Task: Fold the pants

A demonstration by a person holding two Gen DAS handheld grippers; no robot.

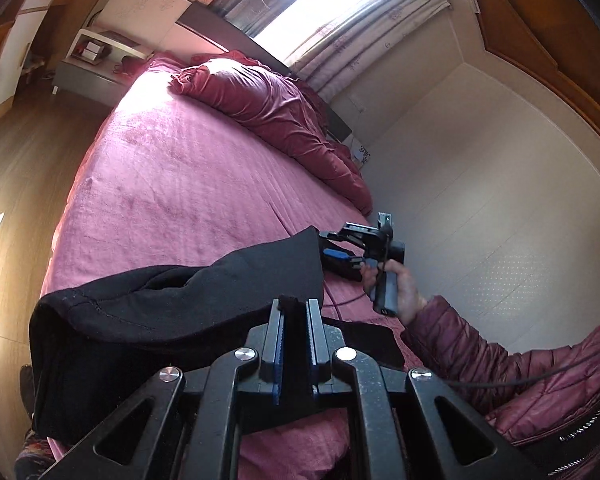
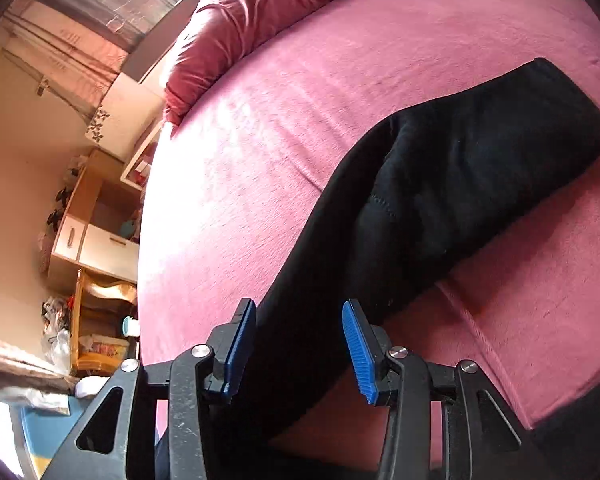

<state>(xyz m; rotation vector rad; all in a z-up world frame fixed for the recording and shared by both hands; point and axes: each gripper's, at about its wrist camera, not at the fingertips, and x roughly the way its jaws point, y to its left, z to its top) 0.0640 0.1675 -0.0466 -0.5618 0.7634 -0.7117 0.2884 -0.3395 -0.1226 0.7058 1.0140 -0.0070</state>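
Note:
Black pants (image 1: pixel 172 312) lie partly folded on the pink bed (image 1: pixel 172 184); they also show in the right wrist view (image 2: pixel 440 184). My left gripper (image 1: pixel 296 308) is shut on a black fold of the pants, held a little above the bed. My right gripper (image 2: pixel 300 320) is open, its blue pads (image 2: pixel 358 344) standing either side of the pants' near edge without pinching it. In the left wrist view the right gripper (image 1: pixel 332 250) sits at the pants' far corner, held by a hand in a maroon sleeve.
A crumpled maroon duvet (image 1: pixel 268 108) lies along the head of the bed. A nightstand (image 1: pixel 96 68) and wooden floor (image 1: pixel 24 176) are to the left. A white wall (image 1: pixel 480 208) borders the bed's right side. Shelves and clutter (image 2: pixel 96 264) stand beyond the bed.

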